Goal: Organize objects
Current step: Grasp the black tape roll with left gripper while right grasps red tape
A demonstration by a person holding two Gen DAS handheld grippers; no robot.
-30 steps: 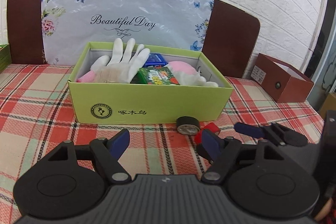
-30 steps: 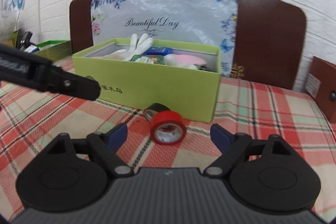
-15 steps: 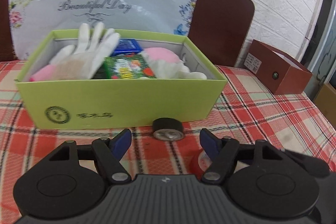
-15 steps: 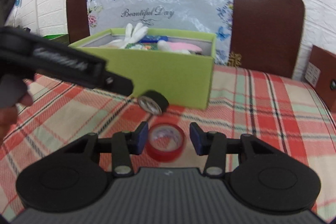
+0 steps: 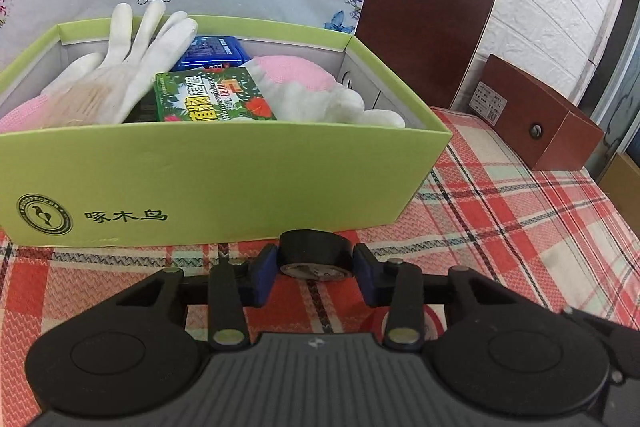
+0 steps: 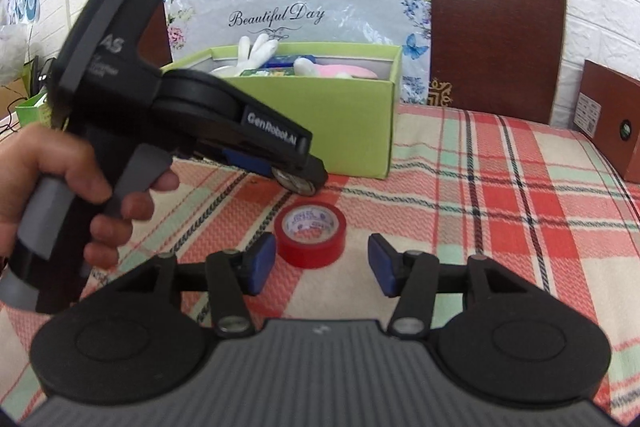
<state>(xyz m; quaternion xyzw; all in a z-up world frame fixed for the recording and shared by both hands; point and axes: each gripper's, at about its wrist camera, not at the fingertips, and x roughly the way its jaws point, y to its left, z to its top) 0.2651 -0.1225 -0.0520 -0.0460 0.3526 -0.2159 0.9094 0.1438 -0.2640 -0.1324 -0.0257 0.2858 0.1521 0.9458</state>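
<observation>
1. Clamping my left gripper [image 5: 314, 263] on the black tape roll [image 5: 312, 253], down on the tablecloth [image 5: 500, 211] just before the green box [image 5: 240, 183]; next, lift it in.
2. My right gripper [image 6: 322, 263] stands apart; red tape roll [image 6: 311, 234] lies near its left pad, ungrasped.

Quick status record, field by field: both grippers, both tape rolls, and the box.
left gripper: shut on black tape roll, at the table, in front of green box
right gripper: open, red tape roll between its fingers, not gripped
red tape roll: on plaid tablecloth
green box: open, holds gloves and packets
</observation>
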